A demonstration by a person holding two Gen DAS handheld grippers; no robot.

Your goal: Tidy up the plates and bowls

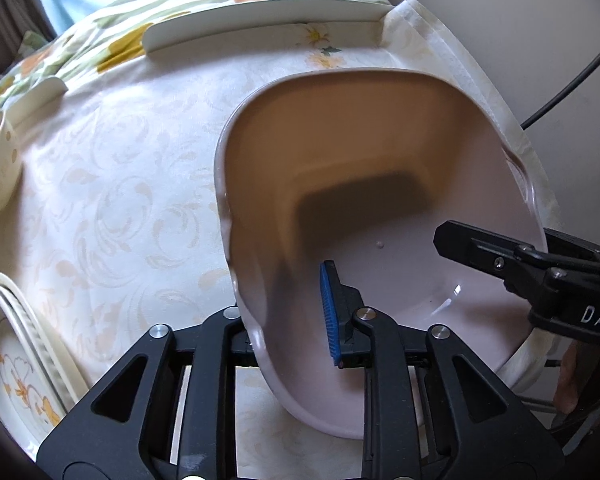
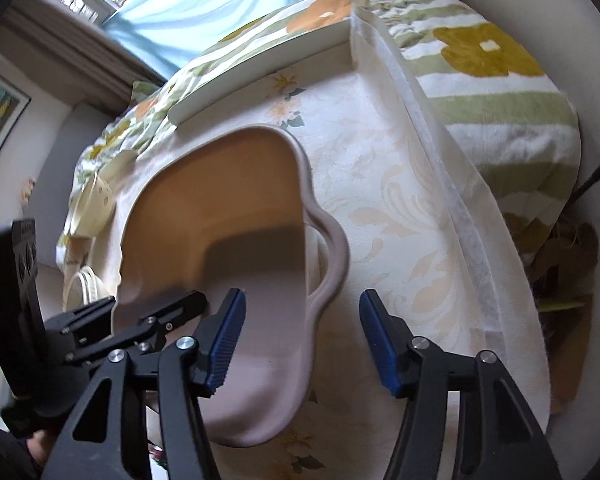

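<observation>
Both jaws straddle the pink basin (image 1: 380, 184) rim: left gripper (image 1: 292, 320) narrowly parted, right gripper (image 2: 302, 340) spread wide.

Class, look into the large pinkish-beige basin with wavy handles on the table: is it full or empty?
Empty. The pinkish-beige basin shows its bare floor and walls in both views; only gripper fingers reach over its rim.

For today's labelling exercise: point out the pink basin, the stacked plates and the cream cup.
pink basin (image 1: 380, 184): left wrist view, inner far wall.
stacked plates (image 1: 16, 364): left wrist view, top plate's face.
cream cup (image 2: 96, 204): right wrist view, outer side.
</observation>
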